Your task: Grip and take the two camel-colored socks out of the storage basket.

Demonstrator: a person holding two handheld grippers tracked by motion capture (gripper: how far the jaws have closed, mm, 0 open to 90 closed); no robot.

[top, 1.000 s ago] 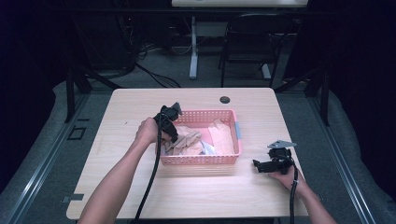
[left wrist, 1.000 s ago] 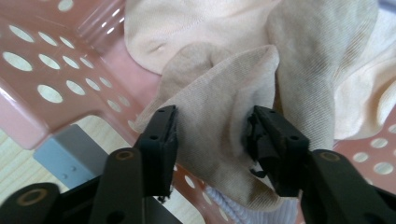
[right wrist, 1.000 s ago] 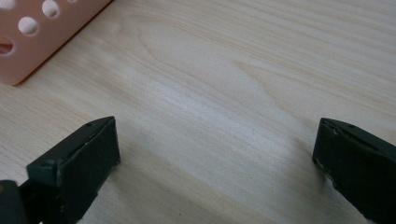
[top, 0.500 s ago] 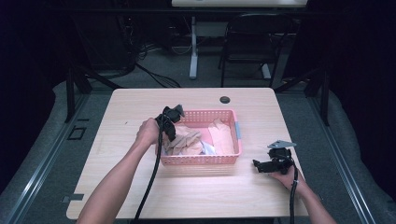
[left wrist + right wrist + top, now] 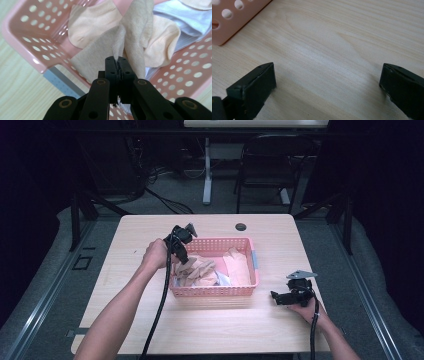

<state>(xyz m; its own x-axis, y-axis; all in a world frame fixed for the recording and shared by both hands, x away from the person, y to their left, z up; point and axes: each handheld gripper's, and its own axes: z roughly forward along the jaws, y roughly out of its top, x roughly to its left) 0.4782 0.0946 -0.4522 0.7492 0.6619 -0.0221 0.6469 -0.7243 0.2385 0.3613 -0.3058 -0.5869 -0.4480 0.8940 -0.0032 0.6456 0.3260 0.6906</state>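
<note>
Held thing: a beige knitted cotton sock (image 5: 105,56), pinched by a fold at its upper edge, the rest hanging down into the pink perforated plastic basket (image 5: 214,291) over that basket's left end.
Left gripper (image 5: 119,65): its black jaws have just been closing and now stand pressed together on the sock's fabric, with a sliver of cloth showing between the pads; in the high view this gripper (image 5: 181,251) hangs above the basket's left rim.
Key relation: the sock trails straight below the fingertips, long axis running from the pinch down toward the basket floor, so, as I judge it, only a lift upward brings it clear of the basket's walls.
Neighbours in the basket: a pale peach sock (image 5: 91,26) lies under and beside the held one, and a folded white cloth (image 5: 182,21) lies toward the basket's right half; either may drag along.
Right gripper (image 5: 327,82): jaws spread wide, nothing between them, resting low over the light wooden table (image 5: 150,227) just off the basket's right front corner.
Nearer hand: the left, already on the sock; the right stays well apart.
</note>
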